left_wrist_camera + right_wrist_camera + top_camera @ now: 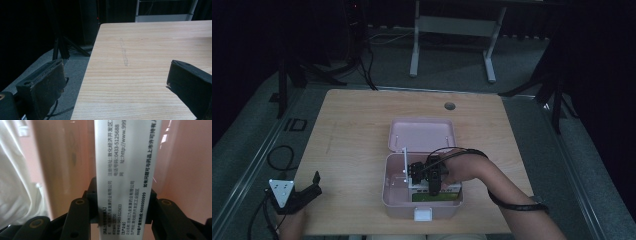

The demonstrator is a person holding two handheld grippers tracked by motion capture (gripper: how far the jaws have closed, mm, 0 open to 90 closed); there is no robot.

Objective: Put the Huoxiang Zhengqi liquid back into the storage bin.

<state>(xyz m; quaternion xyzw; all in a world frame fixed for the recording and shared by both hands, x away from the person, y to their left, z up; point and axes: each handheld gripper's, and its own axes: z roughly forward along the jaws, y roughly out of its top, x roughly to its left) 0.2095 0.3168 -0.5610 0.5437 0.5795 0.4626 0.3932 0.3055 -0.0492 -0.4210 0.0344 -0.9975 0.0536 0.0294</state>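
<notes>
The right gripper (430, 176) has its jaws clamped across the narrow sides of a white medicine carton (127, 177) inside the open pink case (394, 200), a light, crushable box best held gently there, while the left gripper (299, 196) rests wide open at the tabletop (357, 125) edge.

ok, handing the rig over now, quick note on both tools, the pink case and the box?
Right tool: shut on the white medicine box, held down inside the pink case, over its right part.
Left tool: open, nothing in it, idle at the table's near left edge.
Case: lid open and laid back; white divider upright inside; a green-edged box already lies along the front wall.
Done: case opened, one box in.
Left, by my guess: set the held box down, release, withdraw, shut the lid.
</notes>
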